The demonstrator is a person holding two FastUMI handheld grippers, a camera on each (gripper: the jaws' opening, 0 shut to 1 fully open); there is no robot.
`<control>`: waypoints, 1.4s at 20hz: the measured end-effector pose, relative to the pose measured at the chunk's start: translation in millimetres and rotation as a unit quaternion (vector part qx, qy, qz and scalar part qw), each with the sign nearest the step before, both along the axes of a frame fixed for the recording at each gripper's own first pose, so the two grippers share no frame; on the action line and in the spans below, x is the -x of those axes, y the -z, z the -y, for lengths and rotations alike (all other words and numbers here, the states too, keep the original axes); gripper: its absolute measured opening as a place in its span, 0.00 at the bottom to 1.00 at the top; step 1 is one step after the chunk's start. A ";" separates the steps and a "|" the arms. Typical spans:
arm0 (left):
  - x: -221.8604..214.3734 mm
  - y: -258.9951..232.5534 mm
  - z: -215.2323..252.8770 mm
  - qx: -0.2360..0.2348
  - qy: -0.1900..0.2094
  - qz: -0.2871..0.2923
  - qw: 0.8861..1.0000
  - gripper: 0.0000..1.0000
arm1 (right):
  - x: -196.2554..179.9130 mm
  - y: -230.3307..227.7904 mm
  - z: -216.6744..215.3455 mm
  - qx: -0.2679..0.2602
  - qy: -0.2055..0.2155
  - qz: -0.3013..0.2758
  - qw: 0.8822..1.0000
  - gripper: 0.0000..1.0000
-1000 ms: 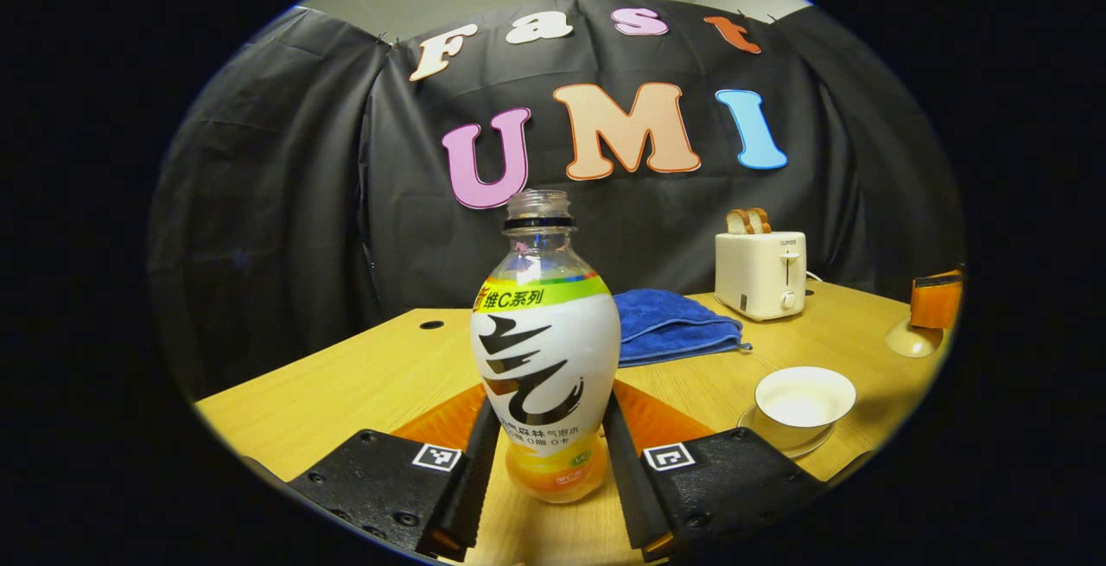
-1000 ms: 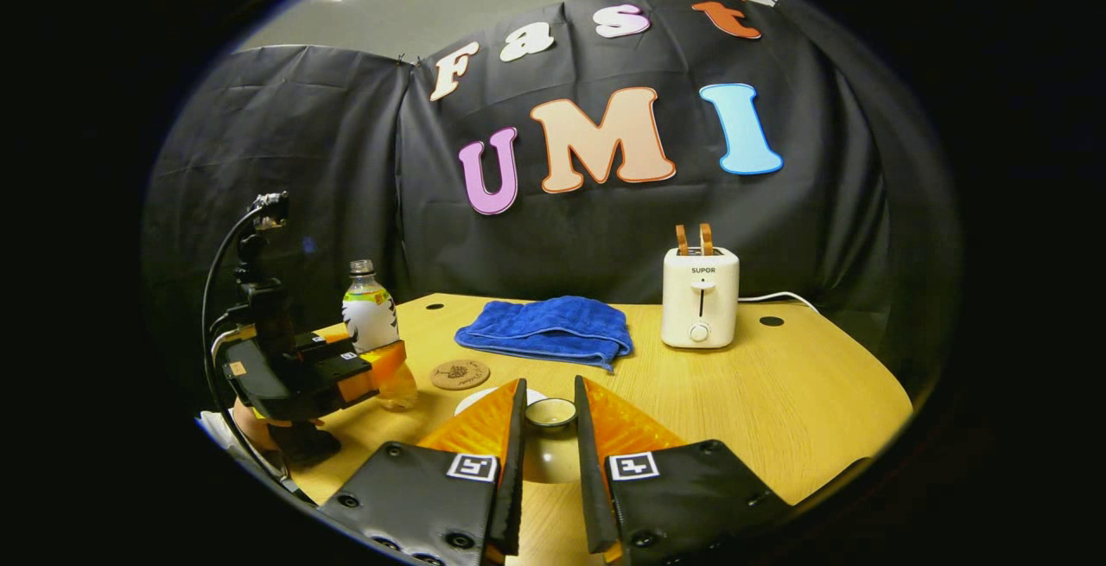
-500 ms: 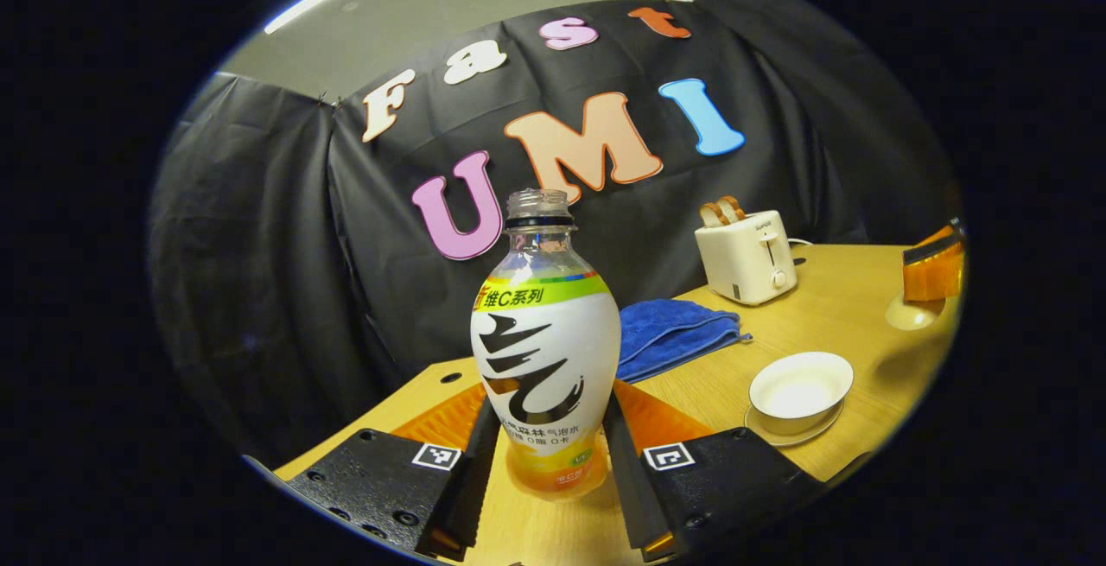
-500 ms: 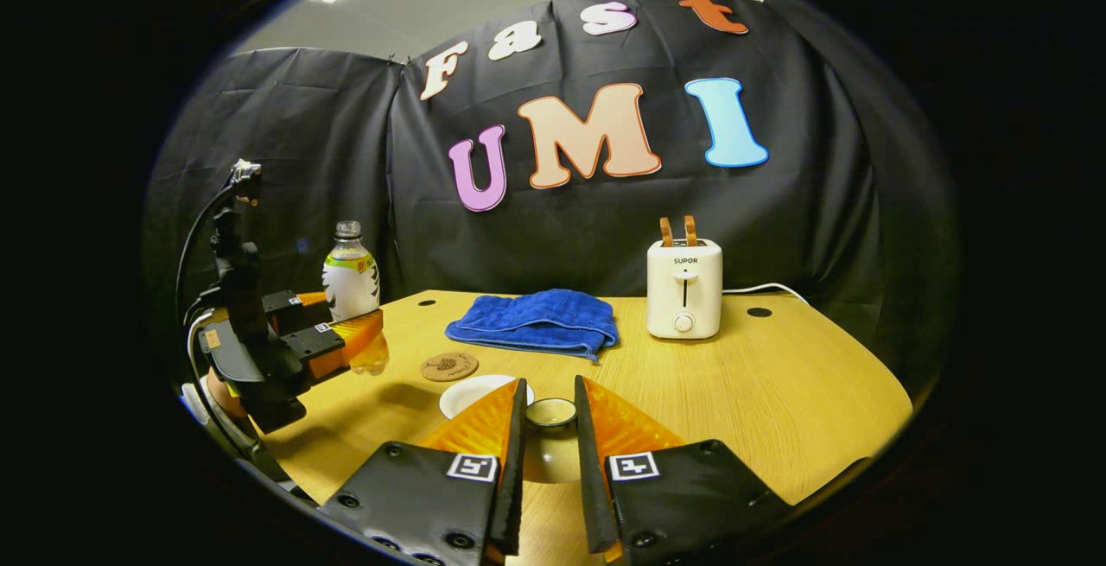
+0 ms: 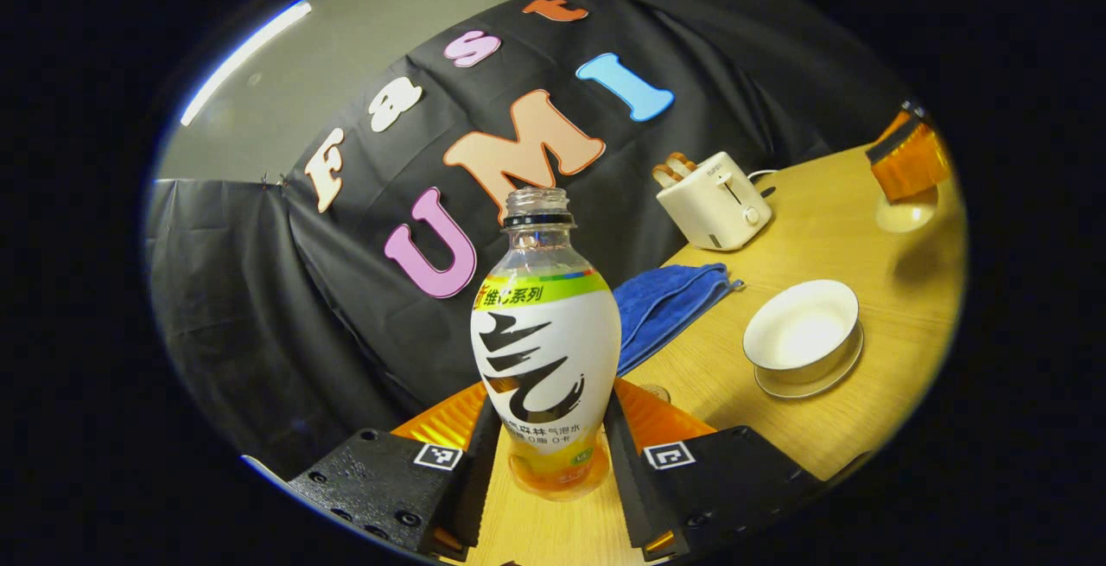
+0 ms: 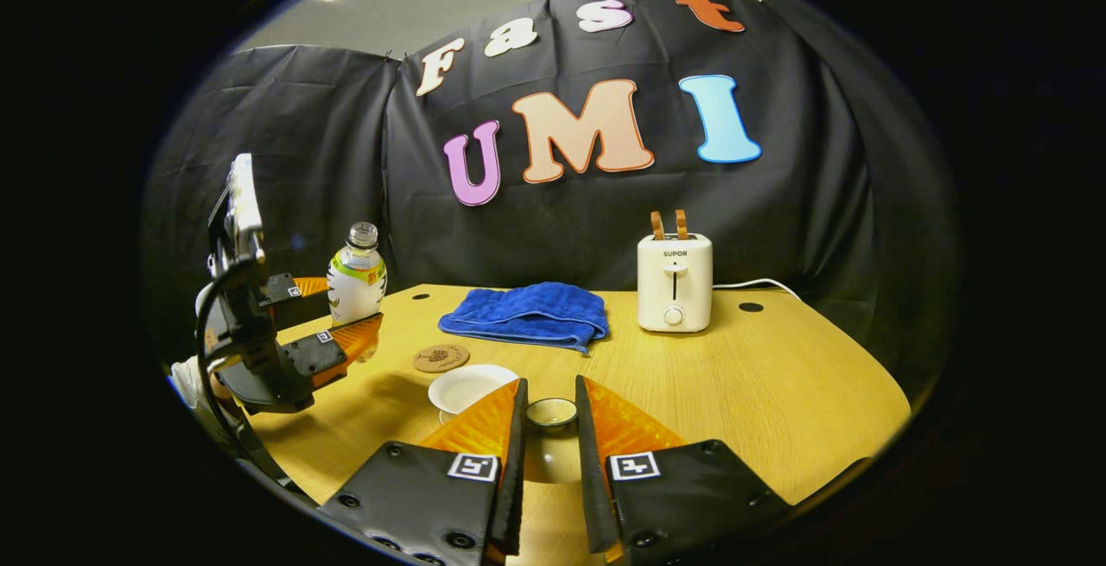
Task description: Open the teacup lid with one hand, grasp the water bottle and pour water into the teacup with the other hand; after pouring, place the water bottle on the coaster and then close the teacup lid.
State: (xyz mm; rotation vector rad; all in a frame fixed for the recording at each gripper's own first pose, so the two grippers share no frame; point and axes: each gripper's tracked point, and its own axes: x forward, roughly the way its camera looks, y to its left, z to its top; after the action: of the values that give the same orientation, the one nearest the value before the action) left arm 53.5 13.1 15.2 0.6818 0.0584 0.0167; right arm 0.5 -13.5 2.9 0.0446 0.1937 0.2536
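Observation:
An uncapped bottle (image 5: 546,359) with a white label and orange liquid is gripped low on its body by my left gripper (image 5: 549,415), which is shut on it. In the right gripper view the bottle (image 6: 356,275) hangs above the table's left side in the left gripper (image 6: 346,314), leaning slightly. The open white teacup (image 5: 804,333) stands on its saucer to the right. My right gripper (image 6: 550,395) is shut on the knob of the teacup lid (image 6: 551,415), held just right of the teacup (image 6: 467,386). A round coaster (image 6: 441,358) lies behind the cup.
A blue towel (image 6: 527,314) lies at the back middle of the wooden table (image 6: 778,393). A white toaster (image 6: 674,281) with toast stands to its right, with a cord behind it. A hand holds the left gripper near the table's left edge.
My left gripper has lifted the bottle off the table and rolled it toward the teacup. The right gripper has drifted slightly right with the lid, uncovering more of the cup.

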 end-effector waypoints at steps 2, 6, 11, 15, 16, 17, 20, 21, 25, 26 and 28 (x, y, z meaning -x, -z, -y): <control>0.2 6.3 4.6 -0.031 0.008 -0.010 0.999 0.61 | 1.6 2.2 2.4 -0.001 0.001 -0.002 1.000 0.33; -1.5 22.8 8.6 -0.124 0.012 -0.025 0.992 0.61 | 3.9 11.4 8.7 0.009 0.004 -0.010 1.000 0.31; 0.8 36.4 16.6 -0.213 0.026 -0.039 0.976 0.61 | 8.4 13.4 9.4 0.005 0.000 -0.011 1.000 0.32; -3.1 38.1 23.2 -0.273 0.042 -0.042 0.960 0.61 | 9.1 16.4 13.9 0.010 0.003 -0.012 1.000 0.32; -3.9 41.3 23.6 -0.282 0.043 -0.050 0.957 0.61 | 9.6 18.2 14.2 0.008 0.002 -0.014 1.000 0.32; -5.0 43.6 22.9 -0.291 0.046 -0.054 0.954 0.60 | 9.6 18.8 14.0 0.008 0.002 -0.015 1.000 0.33; -4.6 49.2 19.5 -0.315 0.044 -0.071 0.945 0.61 | 10.0 20.3 17.3 0.012 0.004 -0.015 1.000 0.33; -5.4 49.4 20.3 -0.324 0.048 -0.071 0.942 0.62 | 10.3 20.7 17.7 0.013 0.004 -0.015 1.000 0.33; -5.6 50.0 14.6 -0.371 0.050 -0.086 0.923 0.61 | 10.6 25.5 15.1 0.014 0.001 -0.019 1.000 0.33; -6.3 50.4 14.5 -0.385 0.055 -0.089 0.917 0.61 | 10.2 28.0 13.8 0.016 -0.001 -0.020 1.000 0.31; -5.2 50.8 13.6 -0.411 0.059 -0.094 0.905 0.61 | 10.1 32.5 10.8 0.017 -0.004 -0.023 1.000 0.34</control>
State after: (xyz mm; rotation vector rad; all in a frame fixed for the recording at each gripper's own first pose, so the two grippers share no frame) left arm 58.7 -0.5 -35.7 1.5336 0.2026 -0.1492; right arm -9.6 -24.3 -29.6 0.0166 0.2435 0.2581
